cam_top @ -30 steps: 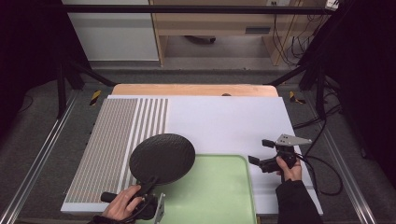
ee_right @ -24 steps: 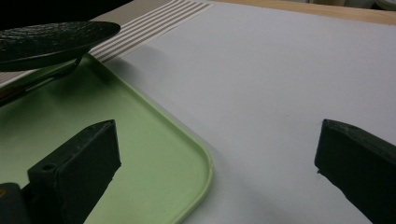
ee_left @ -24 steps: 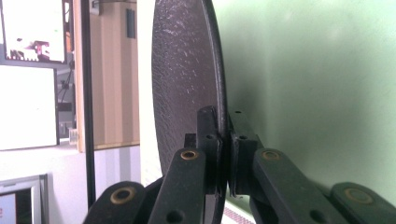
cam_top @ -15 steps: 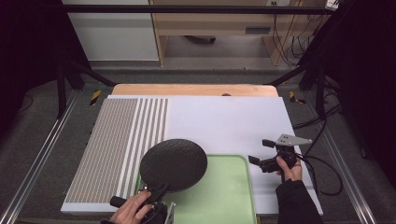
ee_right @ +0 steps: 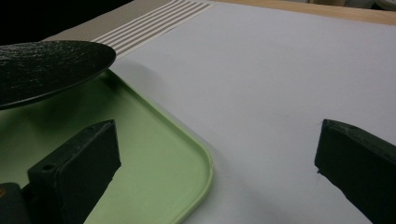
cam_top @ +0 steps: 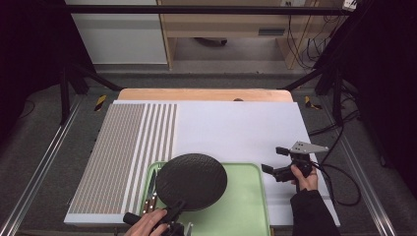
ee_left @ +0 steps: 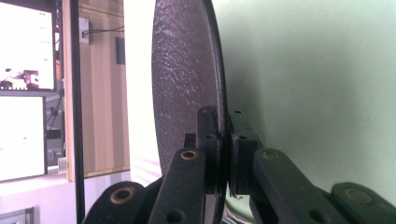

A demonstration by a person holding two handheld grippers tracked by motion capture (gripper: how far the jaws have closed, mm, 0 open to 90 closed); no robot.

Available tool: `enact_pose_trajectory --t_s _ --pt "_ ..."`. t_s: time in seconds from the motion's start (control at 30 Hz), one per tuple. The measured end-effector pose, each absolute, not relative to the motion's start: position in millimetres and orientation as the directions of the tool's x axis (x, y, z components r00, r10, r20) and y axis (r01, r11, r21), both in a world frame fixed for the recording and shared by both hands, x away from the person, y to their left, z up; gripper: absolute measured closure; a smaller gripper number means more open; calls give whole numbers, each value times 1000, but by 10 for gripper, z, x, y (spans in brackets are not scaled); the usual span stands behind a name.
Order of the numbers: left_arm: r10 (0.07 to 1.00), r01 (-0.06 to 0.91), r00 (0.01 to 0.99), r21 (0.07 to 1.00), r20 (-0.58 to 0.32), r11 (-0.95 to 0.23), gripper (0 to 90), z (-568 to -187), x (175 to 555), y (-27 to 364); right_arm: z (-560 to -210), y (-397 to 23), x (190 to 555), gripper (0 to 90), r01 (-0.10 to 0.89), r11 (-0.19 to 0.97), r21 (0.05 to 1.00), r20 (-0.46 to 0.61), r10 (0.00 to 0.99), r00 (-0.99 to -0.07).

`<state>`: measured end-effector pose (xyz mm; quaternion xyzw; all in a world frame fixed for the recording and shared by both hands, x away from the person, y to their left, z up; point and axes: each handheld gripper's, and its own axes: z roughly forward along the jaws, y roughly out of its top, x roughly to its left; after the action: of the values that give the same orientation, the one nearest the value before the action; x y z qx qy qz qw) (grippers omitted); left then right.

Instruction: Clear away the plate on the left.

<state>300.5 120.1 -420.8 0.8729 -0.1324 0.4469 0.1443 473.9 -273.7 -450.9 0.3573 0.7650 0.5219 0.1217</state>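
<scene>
The dark round plate is pinched by its rim at the 6 o'clock edge, with the jaws of the left gripper squeezed tight on it, one pad on each face as seen in the left gripper view. So the whole disc is cantilevered out from one thin edge grip, held just above the green tray, and that's the sketchy part: a textured rim clamped that far from the plate's middle could easily be levered down, and the far edge at 12 o'clock would then dip and clip the tray. A slip would also be likely if the wrist got rolled quickly. Some cutlery is tucked at the tray's 9 o'clock side, partly under the plate's shadow, so a low or tilted set-down could land on it and leave the plate rocking. Further out at 3 o'clock, the right gripper is parked over the white worktop with its jaws spread wide and nothing between them, just beside the tray's corner; a bump there could be caused if the tray got nudged sideways.
</scene>
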Motion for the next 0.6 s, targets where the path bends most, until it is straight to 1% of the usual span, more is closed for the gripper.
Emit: enact_pose_trajectory --t_s 0.37,0.6 --pt "-143 -395 589 129 795 -910 853 -4304 2930 1073 -4506 -2741 4738 2 418 198 887 187 673 -715" --pt "-150 -404 601 136 785 -905 854 -4329 2889 1039 -4505 -2741 4738 2 418 197 887 187 673 -715"
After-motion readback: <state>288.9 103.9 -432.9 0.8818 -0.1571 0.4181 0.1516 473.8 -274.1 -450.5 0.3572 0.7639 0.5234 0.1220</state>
